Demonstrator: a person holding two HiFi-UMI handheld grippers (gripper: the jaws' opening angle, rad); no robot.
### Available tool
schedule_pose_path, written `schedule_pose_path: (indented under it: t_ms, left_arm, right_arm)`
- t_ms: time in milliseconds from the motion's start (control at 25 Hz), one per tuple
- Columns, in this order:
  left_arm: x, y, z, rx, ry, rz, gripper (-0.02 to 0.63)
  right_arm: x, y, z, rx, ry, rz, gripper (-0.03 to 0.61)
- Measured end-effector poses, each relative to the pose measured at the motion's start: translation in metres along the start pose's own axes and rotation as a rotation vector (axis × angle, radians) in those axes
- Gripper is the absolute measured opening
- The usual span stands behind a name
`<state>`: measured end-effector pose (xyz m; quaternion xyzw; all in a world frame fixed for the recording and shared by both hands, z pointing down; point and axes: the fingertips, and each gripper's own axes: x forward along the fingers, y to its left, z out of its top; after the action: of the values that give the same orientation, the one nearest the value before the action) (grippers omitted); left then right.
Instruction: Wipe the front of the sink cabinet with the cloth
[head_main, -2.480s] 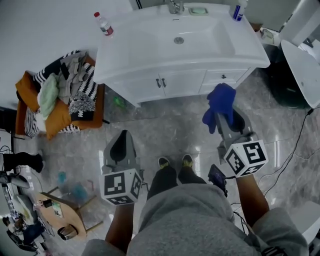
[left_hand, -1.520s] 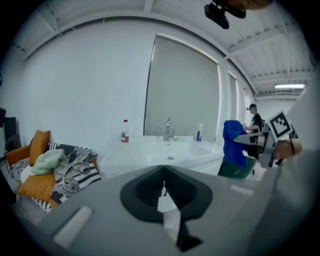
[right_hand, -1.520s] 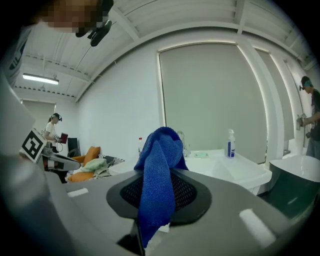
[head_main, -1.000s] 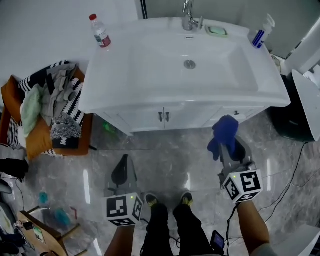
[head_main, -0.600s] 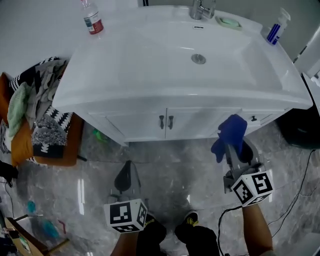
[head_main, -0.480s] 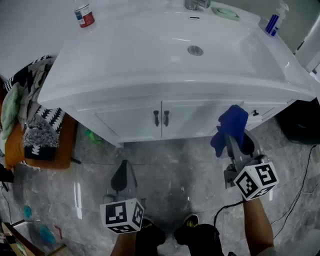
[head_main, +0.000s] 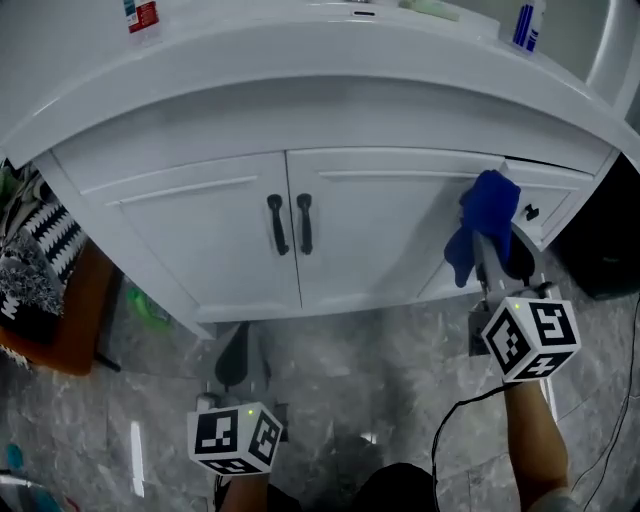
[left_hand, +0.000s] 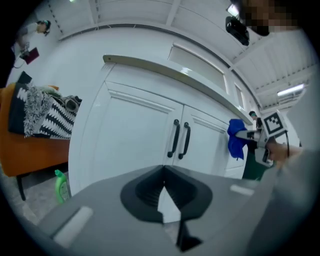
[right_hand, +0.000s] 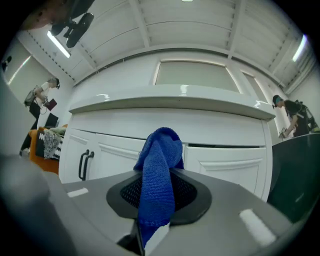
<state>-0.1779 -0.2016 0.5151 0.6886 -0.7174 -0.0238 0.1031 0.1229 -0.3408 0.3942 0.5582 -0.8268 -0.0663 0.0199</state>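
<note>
No print can be read: the bottle with the red label (head_main: 141, 12) at the left end of the sink top and the blue bottle (head_main: 524, 24) at its right end are both too cut off and small, and the gripper cubes carry only square markers.

The blue cloth (head_main: 482, 225) is clamped in the right gripper (head_main: 490, 258), whose jaws are pinched on it. It bunches above the tips and hangs down over them (in the right gripper view it covers most of the jaw throat). It sits at the upper right corner of the right-hand door of the sink cabinet (head_main: 380, 230), beside the drawer knob (head_main: 531, 212); whether it touches the door cannot be told.

The left gripper (head_main: 233, 357) is low, below the left door's bottom edge, jaws together with nothing between them.

The two dark door handles (head_main: 288, 223) stand well left of the cloth. A green bottle (left_hand: 61, 185) stands on the floor by the cabinet's left corner, next to striped laundry (left_hand: 42, 116).
</note>
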Motion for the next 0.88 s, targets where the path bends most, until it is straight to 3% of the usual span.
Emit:
schedule_pose_path:
  t_ms: [200,360,480,600,880]
  left_arm:
    - [0.010,-0.003,-0.018,0.057,0.016,-0.005,0.009]
    - [0.014,0.003,-0.031,0.091,0.070,0.050,0.009]
    - [0.016,0.010,-0.039,0.065,0.084,0.066,0.009]
    - [0.016,0.018,-0.045,0.032,0.091,0.083,0.009]
    - [0.011,0.033,-0.051,0.036,0.098,0.113,0.009]
  right_arm:
    - [0.006,-0.022,0.004,-0.039,-0.074,-0.134,0.094]
    - [0.021,-0.037,-0.004,-0.012,-0.045,-0.241,0.094]
    - [0.031,-0.033,-0.005,0.008,-0.043,-0.292,0.094]
    - [0.039,-0.010,-0.011,0.049,-0.038,-0.299,0.094]
    - [0.061,0.067,-0.004,0.102,-0.019,-0.156,0.092]
